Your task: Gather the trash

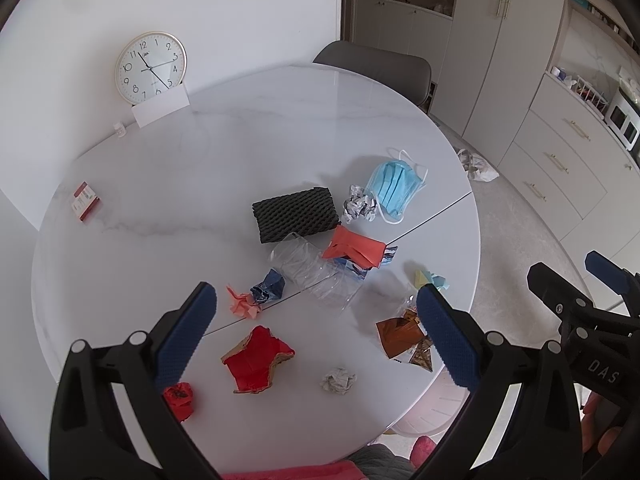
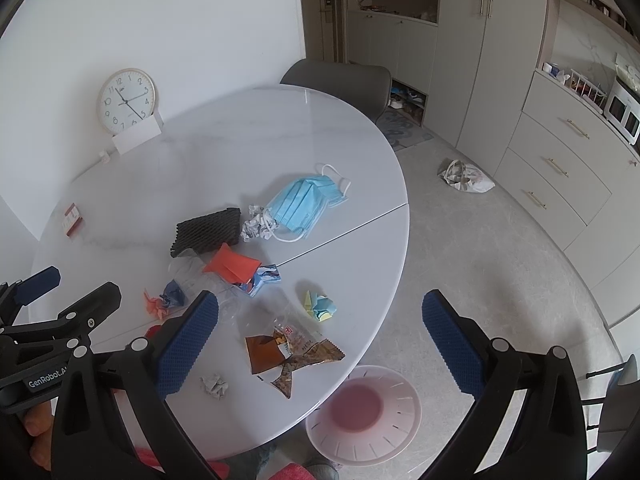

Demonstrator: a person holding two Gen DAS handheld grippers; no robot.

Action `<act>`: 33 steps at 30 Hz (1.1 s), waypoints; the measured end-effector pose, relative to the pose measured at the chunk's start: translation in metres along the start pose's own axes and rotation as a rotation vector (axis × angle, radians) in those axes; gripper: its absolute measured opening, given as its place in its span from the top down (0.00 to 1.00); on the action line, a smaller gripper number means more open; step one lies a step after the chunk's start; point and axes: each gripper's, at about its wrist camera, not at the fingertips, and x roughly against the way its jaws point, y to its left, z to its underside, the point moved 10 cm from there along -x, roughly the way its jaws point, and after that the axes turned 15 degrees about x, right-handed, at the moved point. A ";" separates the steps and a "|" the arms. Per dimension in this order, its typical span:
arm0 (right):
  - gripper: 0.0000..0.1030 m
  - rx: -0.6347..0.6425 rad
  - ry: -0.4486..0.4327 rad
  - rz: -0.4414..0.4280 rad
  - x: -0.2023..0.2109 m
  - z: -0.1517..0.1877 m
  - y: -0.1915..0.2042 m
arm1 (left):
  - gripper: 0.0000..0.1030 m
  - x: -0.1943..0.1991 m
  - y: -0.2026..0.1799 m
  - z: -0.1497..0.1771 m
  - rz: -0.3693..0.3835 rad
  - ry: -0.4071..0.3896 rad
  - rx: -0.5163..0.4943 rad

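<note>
Trash lies scattered on the white round table point(image 1: 248, 148): a blue face mask point(image 1: 394, 186), black foam netting point(image 1: 296, 213), crumpled paper point(image 1: 360, 209), an orange folded paper point(image 1: 354, 247), clear plastic point(image 1: 316, 270), a red torn paper point(image 1: 258, 358), a brown snack wrapper point(image 1: 404, 336), a small paper ball point(image 1: 338, 380). My left gripper point(image 1: 316, 336) is open and empty above the table's near part. My right gripper point(image 2: 320, 340) is open and empty, over the table edge; the wrapper point(image 2: 288, 354) lies between its fingers. A pink bin point(image 2: 364, 414) stands on the floor below.
A clock point(image 1: 151, 67) and a white card point(image 1: 160, 109) stand at the table's back by the wall. A small red box point(image 1: 85, 201) lies at the left. A grey chair point(image 1: 376, 68) is behind the table. A bag point(image 2: 466, 176) lies on the floor near cabinets.
</note>
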 end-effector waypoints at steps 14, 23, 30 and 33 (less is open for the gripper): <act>0.02 0.003 0.012 -0.008 -0.005 -0.003 0.003 | 0.07 -0.005 0.003 -0.001 -0.010 0.004 0.008; 0.02 0.000 0.031 -0.029 -0.018 -0.007 0.004 | 0.07 -0.018 0.007 -0.005 -0.017 0.025 0.010; 0.02 -0.034 0.030 -0.077 -0.054 -0.010 0.002 | 0.07 -0.046 0.021 -0.013 0.024 0.051 -0.048; 0.02 -0.061 0.066 -0.086 -0.080 -0.011 -0.004 | 0.07 -0.070 0.034 -0.017 0.021 0.080 -0.091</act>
